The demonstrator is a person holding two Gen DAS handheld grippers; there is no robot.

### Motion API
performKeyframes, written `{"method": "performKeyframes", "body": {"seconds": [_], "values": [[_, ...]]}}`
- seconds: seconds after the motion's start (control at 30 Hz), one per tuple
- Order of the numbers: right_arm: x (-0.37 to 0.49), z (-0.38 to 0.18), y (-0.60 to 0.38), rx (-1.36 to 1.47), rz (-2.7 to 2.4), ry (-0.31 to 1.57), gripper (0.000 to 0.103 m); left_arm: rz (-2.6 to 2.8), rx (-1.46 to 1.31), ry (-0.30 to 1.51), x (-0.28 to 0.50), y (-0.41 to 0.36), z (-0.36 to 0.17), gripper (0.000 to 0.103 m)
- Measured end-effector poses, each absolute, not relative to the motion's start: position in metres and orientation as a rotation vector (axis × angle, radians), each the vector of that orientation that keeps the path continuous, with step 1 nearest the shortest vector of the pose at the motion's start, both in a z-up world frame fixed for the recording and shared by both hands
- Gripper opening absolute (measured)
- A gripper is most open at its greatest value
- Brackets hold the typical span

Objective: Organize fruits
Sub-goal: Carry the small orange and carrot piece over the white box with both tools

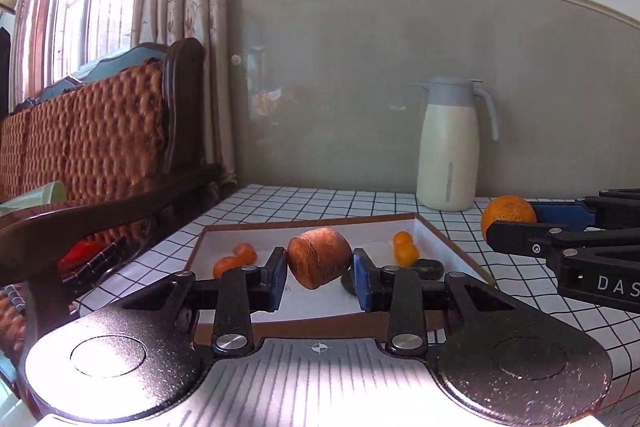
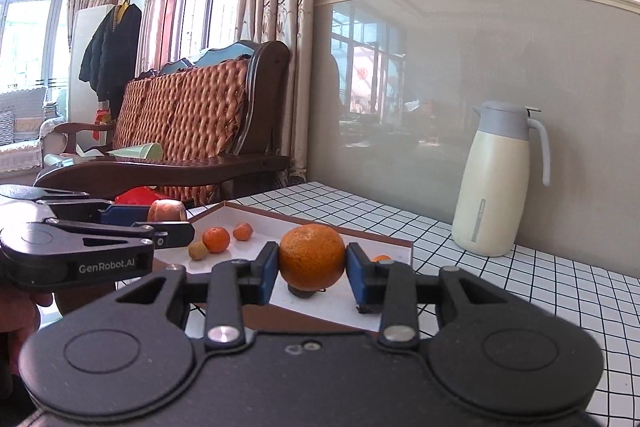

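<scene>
While over tray: L gripper pads pinching brown fruit, R gripper pads pinching orange.

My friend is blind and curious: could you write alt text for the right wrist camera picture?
Black tongs with blue pads grip an orange above a shallow white tray holding smaller orange fruits, on a checked tablecloth. At left, a second pair of tongs holds a brownish fruit; a cream jug stands at right.
</scene>
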State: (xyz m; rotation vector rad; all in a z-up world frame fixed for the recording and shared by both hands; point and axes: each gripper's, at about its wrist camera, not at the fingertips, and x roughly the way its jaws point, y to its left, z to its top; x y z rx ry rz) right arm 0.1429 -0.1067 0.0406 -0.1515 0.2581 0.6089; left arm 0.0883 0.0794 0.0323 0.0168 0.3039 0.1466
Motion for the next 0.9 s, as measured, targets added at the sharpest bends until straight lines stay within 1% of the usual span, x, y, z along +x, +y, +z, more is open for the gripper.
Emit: {"method": "performKeyframes", "body": {"seconds": [0.53, 0.9], "values": [[0.164, 0.048, -0.07, -0.168, 0.638, 0.205, 0.027, 0.217, -0.009, 0.295, 0.101, 0.119, 0.025, 0.035], [0.199, 0.053, -0.07, -0.153, 0.581, 0.198, 0.027, 0.251, -0.027, 0.264, 0.144, 0.136, 0.031, 0.035]]}}
